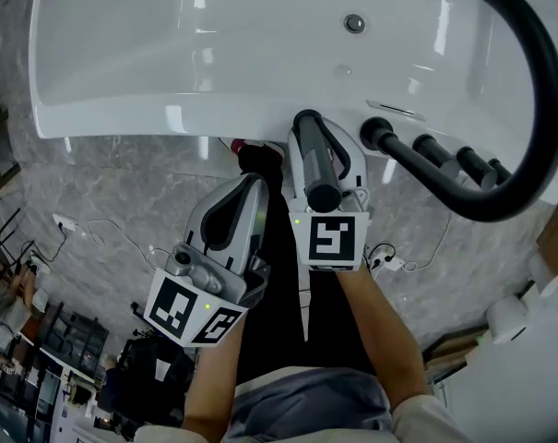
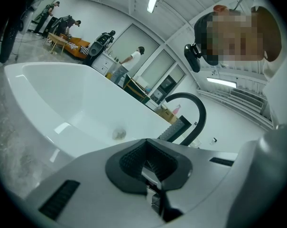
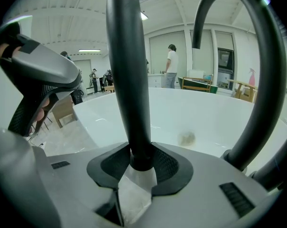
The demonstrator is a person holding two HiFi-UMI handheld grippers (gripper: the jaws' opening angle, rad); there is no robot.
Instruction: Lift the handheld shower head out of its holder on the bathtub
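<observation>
The handheld shower head (image 3: 129, 75) is a slim black rod. It stands up from the jaws of my right gripper (image 3: 142, 164), which is shut on its lower end. In the head view the shower head (image 1: 317, 169) points up at the camera from the right gripper (image 1: 308, 129), just off the near rim of the white bathtub (image 1: 214, 53). I cannot make out its holder. My left gripper (image 1: 254, 181) hangs lower left of the right one, over the floor. Its jaws are shut with nothing between them in the left gripper view (image 2: 150, 167).
A tall curved black faucet (image 1: 537, 90) arches over the tub's right end, with black knobs (image 1: 426, 148) in a row on the rim beside it. The drain (image 1: 354, 23) lies in the tub floor. Cables (image 1: 103, 233) trail over the grey marble floor. People stand far off (image 3: 171, 65).
</observation>
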